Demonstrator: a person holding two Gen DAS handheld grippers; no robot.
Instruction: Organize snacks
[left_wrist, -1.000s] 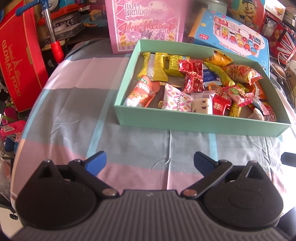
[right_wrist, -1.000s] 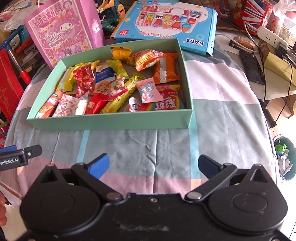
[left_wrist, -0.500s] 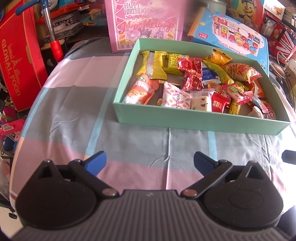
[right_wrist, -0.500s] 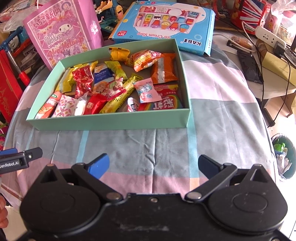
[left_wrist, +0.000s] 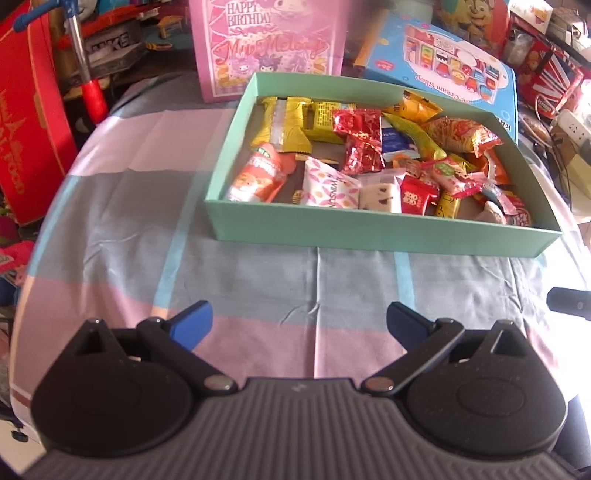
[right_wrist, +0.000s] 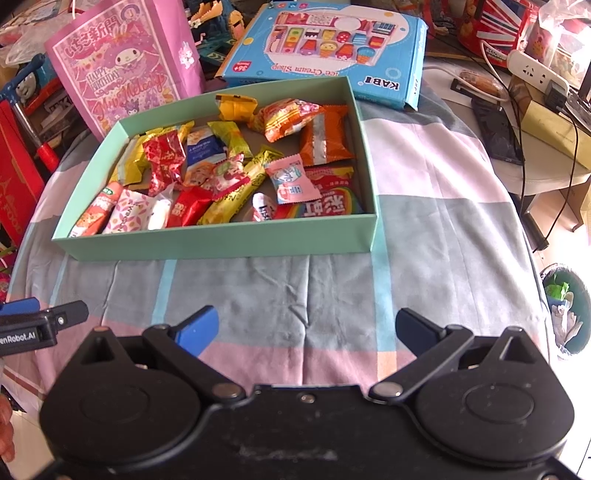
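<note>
A mint-green box (left_wrist: 369, 232) (right_wrist: 221, 240) lies on the checked tablecloth, filled with several wrapped snacks: red foil packs (left_wrist: 360, 140), a yellow wafer pack (left_wrist: 284, 125), an orange bag (right_wrist: 325, 136), a pink candy (right_wrist: 291, 181). My left gripper (left_wrist: 299, 319) hangs open over bare cloth in front of the box, nothing between its blue fingers. In the right wrist view my right gripper (right_wrist: 306, 326) is open too, empty, short of the box's near wall. The left gripper's tip (right_wrist: 44, 321) shows at that view's left edge.
A pink birthday gift bag (left_wrist: 266, 44) (right_wrist: 122, 70) stands behind the box. A blue toy carton (left_wrist: 450, 74) (right_wrist: 332, 44) lies at the back right. A power strip (right_wrist: 535, 74), cables and a dark phone (right_wrist: 495, 129) sit to the right. A red box (left_wrist: 29, 122) stands left.
Both grippers have drawn back slightly, so the box sits a little farther up in each view. Both stay open and empty.
</note>
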